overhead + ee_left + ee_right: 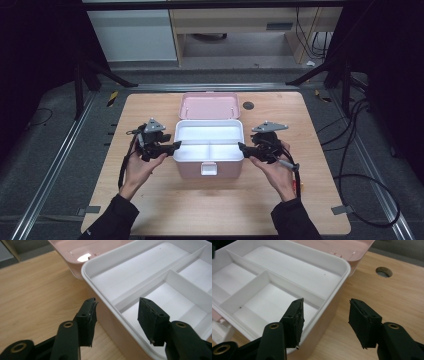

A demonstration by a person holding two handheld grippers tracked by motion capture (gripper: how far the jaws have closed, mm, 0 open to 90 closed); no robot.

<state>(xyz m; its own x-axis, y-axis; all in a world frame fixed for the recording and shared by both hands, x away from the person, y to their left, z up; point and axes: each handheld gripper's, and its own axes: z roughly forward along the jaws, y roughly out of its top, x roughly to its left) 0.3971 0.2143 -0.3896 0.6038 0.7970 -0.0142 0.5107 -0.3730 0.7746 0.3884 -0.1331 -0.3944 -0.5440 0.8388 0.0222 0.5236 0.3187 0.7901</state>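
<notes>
Sitting mid-table [150, 210], a pink box [207, 169] with its lid [209, 105] swung open behind it; white tray [208, 134] set inside, split by dividers into one long rear compartment and two front ones, all bare. Latch [209, 168] on the box's front wall. Left gripper [175, 145] at the box's left end, jaws spread, astride the tray's rim: in the left gripper view [116, 315] one jaw outside the wall, the other over a front compartment, neither clearly touching. Right gripper [241, 147] at the box's right end, jaws likewise spread; in the right gripper view [325, 315] one jaw over the tray, one out over the wood. Round hole [248, 105] in the tabletop just right of the lid.
</notes>
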